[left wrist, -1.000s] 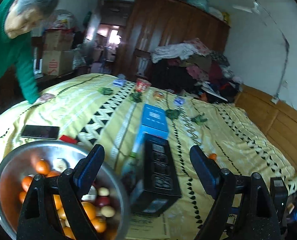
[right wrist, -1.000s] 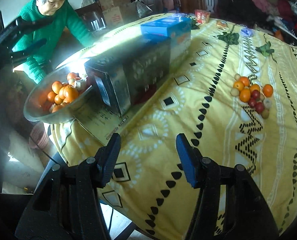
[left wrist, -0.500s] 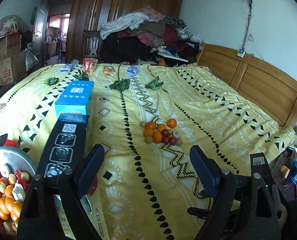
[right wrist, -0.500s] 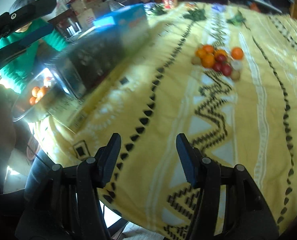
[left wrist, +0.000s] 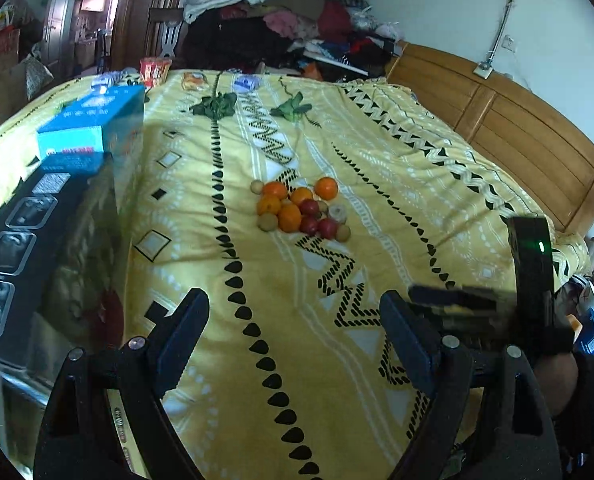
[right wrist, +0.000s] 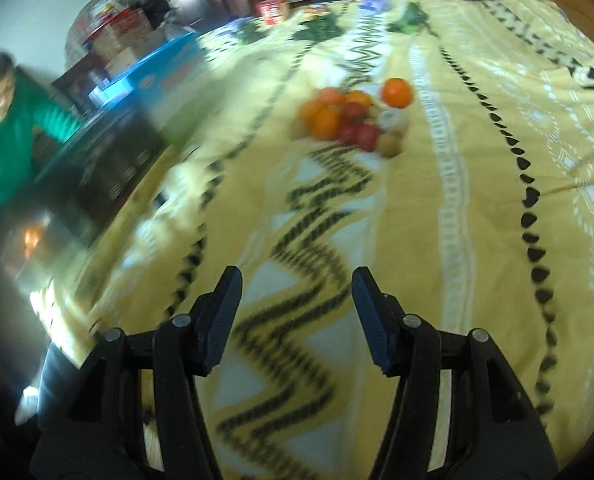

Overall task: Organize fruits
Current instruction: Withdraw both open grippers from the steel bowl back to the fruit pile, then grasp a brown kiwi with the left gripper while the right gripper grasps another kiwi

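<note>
Nearest each lens, the left gripper (left wrist: pixel 293 330) gapes wide and empty over the yellow bedspread (left wrist: pixel 377 168); the right gripper (right wrist: pixel 295 312) has just been narrowing, nothing between its jaws. Beyond lies the fruit pile (left wrist: pixel 299 210), mid-bed, with no obstruction before it. Left of it stand a black box (left wrist: pixel 37 256) and blue box (left wrist: pixel 93 136). The right wrist view is motion-blurred; a person in green (right wrist: pixel 13 136) is cut off at its edge.

The fruit pile (right wrist: pixel 353 120) smears with motion in the right wrist view, its small pale pieces too blurred to name. Left of it, the black box (left wrist: pixel 37 256) runs off the frame edge.
</note>
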